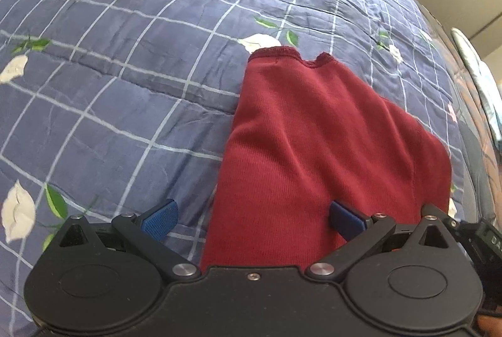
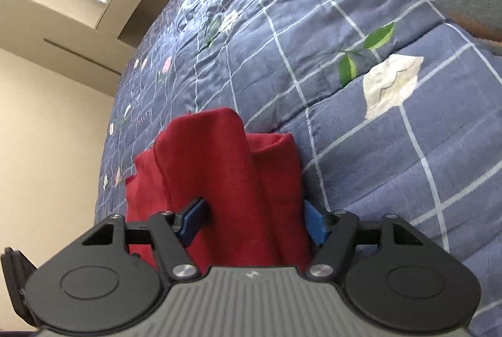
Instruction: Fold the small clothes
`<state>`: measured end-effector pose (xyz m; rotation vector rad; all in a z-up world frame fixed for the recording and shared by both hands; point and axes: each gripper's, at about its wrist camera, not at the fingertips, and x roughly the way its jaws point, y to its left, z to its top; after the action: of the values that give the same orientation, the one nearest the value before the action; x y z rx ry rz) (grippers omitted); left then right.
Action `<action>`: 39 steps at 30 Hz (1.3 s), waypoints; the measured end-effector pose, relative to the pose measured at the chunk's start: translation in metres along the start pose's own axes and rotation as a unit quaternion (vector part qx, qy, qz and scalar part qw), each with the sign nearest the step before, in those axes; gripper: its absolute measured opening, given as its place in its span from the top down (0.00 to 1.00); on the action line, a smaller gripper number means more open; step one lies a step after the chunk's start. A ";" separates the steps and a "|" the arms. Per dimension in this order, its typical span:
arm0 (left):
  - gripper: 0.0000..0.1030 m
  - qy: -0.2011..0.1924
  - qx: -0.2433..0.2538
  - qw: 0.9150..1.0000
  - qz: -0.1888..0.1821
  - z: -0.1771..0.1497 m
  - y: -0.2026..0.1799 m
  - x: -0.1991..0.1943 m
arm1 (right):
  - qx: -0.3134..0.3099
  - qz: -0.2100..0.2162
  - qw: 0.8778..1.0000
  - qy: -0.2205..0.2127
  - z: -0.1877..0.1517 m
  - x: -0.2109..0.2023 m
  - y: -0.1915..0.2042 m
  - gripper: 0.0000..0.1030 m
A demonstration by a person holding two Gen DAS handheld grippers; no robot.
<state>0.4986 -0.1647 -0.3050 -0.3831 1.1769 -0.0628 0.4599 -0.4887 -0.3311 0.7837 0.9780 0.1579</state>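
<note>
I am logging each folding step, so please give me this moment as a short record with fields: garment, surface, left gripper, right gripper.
garment: dark red knit garment, bunched in folds, hemmed edge at the far end
surface: blue quilted bedspread with white grid and flower print
left gripper: jaws wide apart, one pad on the cloth, one over the bedspread
right gripper: jaws apart, straddling the red folds, not clamped

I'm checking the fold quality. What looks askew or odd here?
The red garment is bunched into uneven ridges rather than lying flat on the quilt; its hem is wavy. No damage shows.
</note>
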 end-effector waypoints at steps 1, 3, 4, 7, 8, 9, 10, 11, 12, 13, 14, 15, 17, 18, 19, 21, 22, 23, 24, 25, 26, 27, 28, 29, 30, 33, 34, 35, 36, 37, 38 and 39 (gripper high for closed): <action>0.01 0.000 0.006 1.000 0.001 0.001 0.000 -0.001 | -0.004 -0.002 1.000 0.005 0.001 0.001 0.001 0.28; 0.01 0.002 0.011 1.000 0.008 0.002 0.002 0.000 | -0.007 -0.004 1.000 0.011 0.003 0.003 0.003 0.25; 0.01 0.005 0.008 1.000 0.009 0.003 0.004 0.001 | -0.009 -0.004 1.000 0.012 0.003 0.003 0.005 0.23; 0.01 0.018 -0.012 1.000 0.002 0.004 0.008 0.005 | -0.022 -0.011 1.000 0.013 0.002 0.007 0.012 0.18; 0.01 0.020 -0.016 1.000 0.001 0.004 0.008 0.005 | -0.029 -0.016 0.999 0.012 0.001 0.008 0.014 0.17; 0.01 0.020 -0.017 1.000 0.001 0.003 0.007 0.006 | -0.034 -0.020 0.999 0.011 -0.001 0.008 0.017 0.16; 0.01 0.020 -0.018 1.000 0.000 0.002 0.007 0.006 | -0.038 -0.024 0.999 0.008 -0.002 0.009 0.019 0.14; 0.01 0.020 -0.018 1.000 -0.001 0.001 0.007 0.007 | -0.041 -0.027 0.999 0.006 -0.003 0.009 0.021 0.13; 0.01 0.019 -0.019 1.000 -0.003 0.000 0.007 0.007 | -0.042 -0.032 0.999 0.003 -0.004 0.010 0.024 0.12; 0.01 0.020 -0.023 1.000 -0.005 0.000 0.007 0.008 | -0.042 -0.035 0.998 0.002 -0.003 0.012 0.025 0.11; 0.01 0.021 -0.027 0.999 -0.008 -0.001 0.008 0.008 | -0.043 -0.039 0.998 0.002 -0.003 0.013 0.027 0.10; 0.01 0.024 -0.031 0.999 -0.015 -0.001 0.009 0.009 | -0.042 -0.041 0.998 0.002 -0.003 0.013 0.028 0.10; 0.01 0.027 -0.036 0.999 -0.023 -0.001 0.012 0.009 | -0.037 -0.046 0.998 -0.001 -0.002 0.016 0.029 0.10; 0.01 0.029 -0.037 0.999 -0.027 -0.002 0.012 0.009 | -0.036 -0.047 0.998 -0.002 -0.003 0.015 0.029 0.10; 0.01 0.030 -0.036 0.998 -0.029 -0.002 0.013 0.009 | -0.036 -0.049 0.998 -0.005 -0.002 0.019 0.031 0.11; 0.01 0.030 -0.032 0.999 -0.031 -0.003 0.012 0.008 | -0.039 -0.055 0.998 -0.008 -0.004 0.017 0.032 0.13; 0.01 0.031 -0.030 0.999 -0.032 -0.003 0.012 0.008 | -0.041 -0.058 0.997 -0.009 -0.005 0.016 0.033 0.14; 0.01 0.031 -0.029 0.999 -0.033 -0.003 0.012 0.007 | -0.042 -0.060 0.997 -0.010 -0.006 0.016 0.033 0.14; 0.01 0.031 -0.027 0.999 -0.032 -0.003 0.012 0.007 | -0.040 -0.062 0.997 -0.012 -0.007 0.015 0.033 0.14; 0.01 0.032 -0.027 0.999 -0.032 -0.003 0.012 0.007 | -0.037 -0.065 0.997 -0.014 -0.009 0.015 0.034 0.14; 0.01 0.033 -0.026 0.999 -0.032 -0.003 0.012 0.007 | -0.037 -0.069 0.997 -0.016 -0.009 0.015 0.035 0.14; 0.01 0.035 -0.027 0.999 -0.032 -0.003 0.013 0.008 | -0.038 -0.073 0.996 -0.017 -0.010 0.015 0.036 0.15; 0.01 0.036 -0.028 0.998 -0.032 -0.003 0.014 0.008 | -0.038 -0.077 0.996 -0.020 -0.011 0.016 0.038 0.15; 0.01 0.039 -0.029 0.998 -0.033 -0.002 0.014 0.009 | -0.038 -0.081 0.996 -0.022 -0.012 0.016 0.039 0.15; 0.01 0.041 -0.029 0.998 -0.034 -0.001 0.014 0.010 | -0.037 -0.084 0.995 -0.024 -0.013 0.017 0.040 0.17; 0.01 0.048 -0.028 0.998 -0.037 0.001 0.015 0.012 | -0.033 -0.087 0.995 -0.031 -0.016 0.014 0.041 0.21; 0.01 0.051 -0.026 0.998 -0.038 0.002 0.015 0.012 | -0.029 -0.088 0.995 -0.032 -0.018 0.012 0.041 0.24; 0.01 0.053 -0.024 0.998 -0.038 0.002 0.015 0.013 | -0.024 -0.089 0.995 -0.034 -0.019 0.011 0.042 0.25; 0.01 0.057 -0.022 0.997 -0.039 0.003 0.015 0.014 | -0.019 -0.089 0.995 -0.035 -0.020 0.010 0.042 0.29; 0.01 0.064 -0.023 0.997 -0.039 0.004 0.016 0.015 | -0.014 -0.089 0.995 -0.036 -0.020 0.009 0.043 0.33; 0.01 0.073 -0.025 0.996 -0.041 0.005 0.017 0.016 | -0.010 -0.089 0.995 -0.037 -0.021 0.008 0.044 0.36; 0.01 0.078 -0.028 0.996 -0.044 0.005 0.018 0.016 | -0.008 -0.089 0.995 -0.037 -0.022 0.007 0.046 0.41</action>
<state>0.5072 -0.1504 -0.3236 -0.4852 1.3175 -0.1382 0.4566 -0.4410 -0.3130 0.6804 0.9704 -0.0170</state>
